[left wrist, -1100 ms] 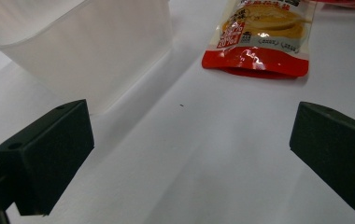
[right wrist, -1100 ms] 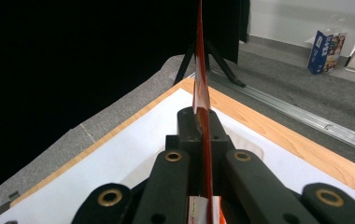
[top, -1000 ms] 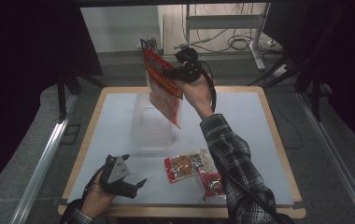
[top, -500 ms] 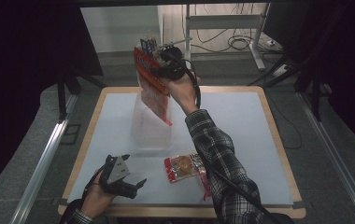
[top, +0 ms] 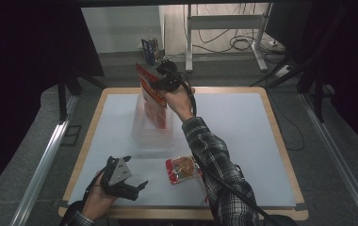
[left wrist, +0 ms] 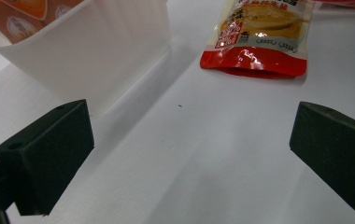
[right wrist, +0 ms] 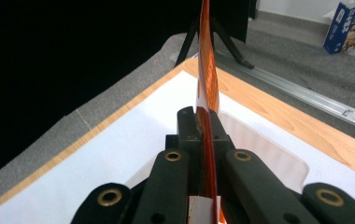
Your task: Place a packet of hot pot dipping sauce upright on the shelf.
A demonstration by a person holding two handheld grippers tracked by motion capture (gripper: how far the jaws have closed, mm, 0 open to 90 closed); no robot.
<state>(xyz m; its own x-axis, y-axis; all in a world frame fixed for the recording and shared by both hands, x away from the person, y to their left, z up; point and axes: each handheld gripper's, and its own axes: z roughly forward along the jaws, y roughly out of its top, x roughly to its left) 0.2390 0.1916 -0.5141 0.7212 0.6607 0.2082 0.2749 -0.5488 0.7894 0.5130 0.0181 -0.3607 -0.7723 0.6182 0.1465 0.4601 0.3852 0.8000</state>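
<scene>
Change: the red pouch (top: 151, 92), pinched in the right gripper (top: 160, 80), has been brought down and leftward into the clear tub (top: 152, 127).
Meaning: packing looks nearly done for this one; release is likely next.
Left gripper (top: 129, 184): spread, idle on the worktop (top: 243, 122).
Right gripper view: pouch edge-on.
Left gripper view: second pouch (left wrist: 259, 35) lying flat beside the tub.

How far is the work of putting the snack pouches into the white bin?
In hand: the right gripper is shut on one red snack pouch, whose lower end is already inside the translucent white bin. Whether the bin holds other pouches I cannot tell. Left: one red pouch lies flat on the white table mat. The left gripper, jaws open, rests beside it holding nothing.
</scene>
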